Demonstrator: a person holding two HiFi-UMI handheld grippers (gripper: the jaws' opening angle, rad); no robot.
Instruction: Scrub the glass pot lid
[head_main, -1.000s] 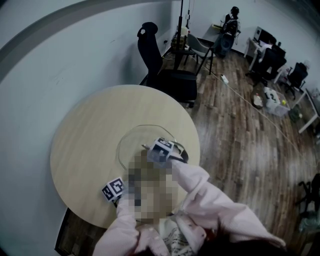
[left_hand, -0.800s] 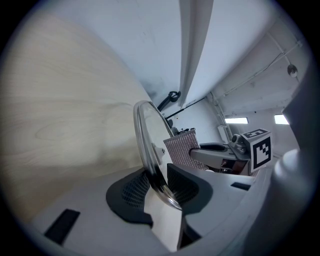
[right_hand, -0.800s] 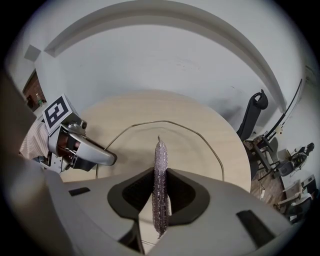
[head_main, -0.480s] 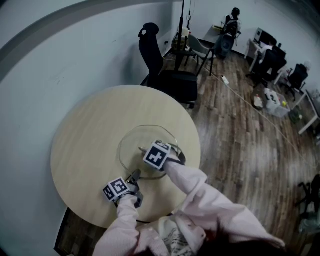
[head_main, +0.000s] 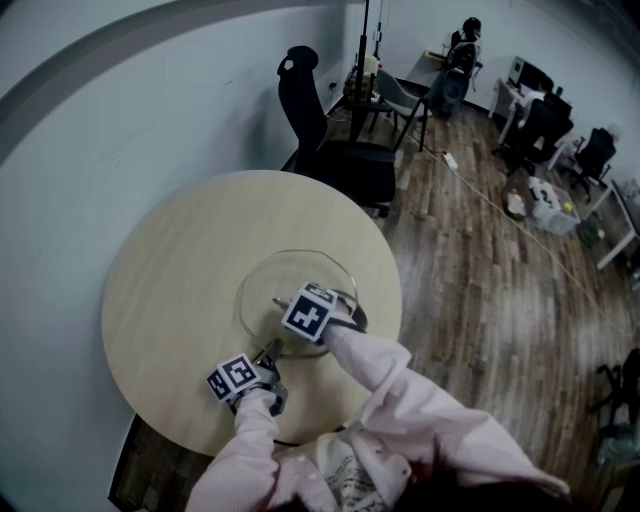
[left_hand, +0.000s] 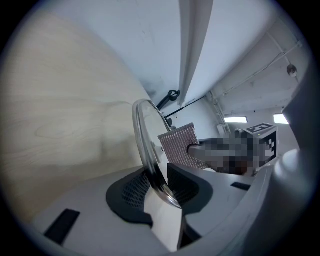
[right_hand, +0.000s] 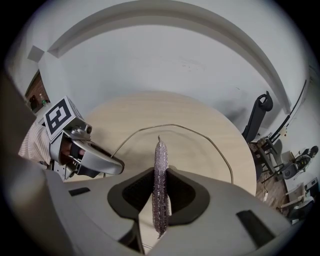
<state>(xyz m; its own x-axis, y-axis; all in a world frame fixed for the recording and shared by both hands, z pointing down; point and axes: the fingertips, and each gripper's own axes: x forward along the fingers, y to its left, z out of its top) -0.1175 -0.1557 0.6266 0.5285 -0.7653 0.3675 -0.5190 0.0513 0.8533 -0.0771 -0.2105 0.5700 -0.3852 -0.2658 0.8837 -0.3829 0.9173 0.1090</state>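
Observation:
The glass pot lid (head_main: 290, 268) lies on the round pale wooden table (head_main: 180, 260). My left gripper (head_main: 271, 351) is shut on the lid's near rim; in the left gripper view that rim (left_hand: 146, 142) runs edge-on between the pads. My right gripper (head_main: 288, 304) is over the lid's near half, shut on a thin silvery mesh scrub pad (right_hand: 160, 180) that stands edge-on between its jaws. From the left gripper view the scrub pad (left_hand: 179, 145) sits against the lid's glass. The right gripper view shows the lid's rim (right_hand: 200, 132) ahead and the left gripper (right_hand: 116, 167) at the left.
A black office chair (head_main: 325, 140) stands just beyond the table's far edge. Wood floor (head_main: 480, 280) lies to the right, with desks, chairs and a cable further back. A light wall curves behind the table on the left.
My right gripper has slid a little toward the near left across the lid with the scrub pad. The left gripper and the lid have stayed put.

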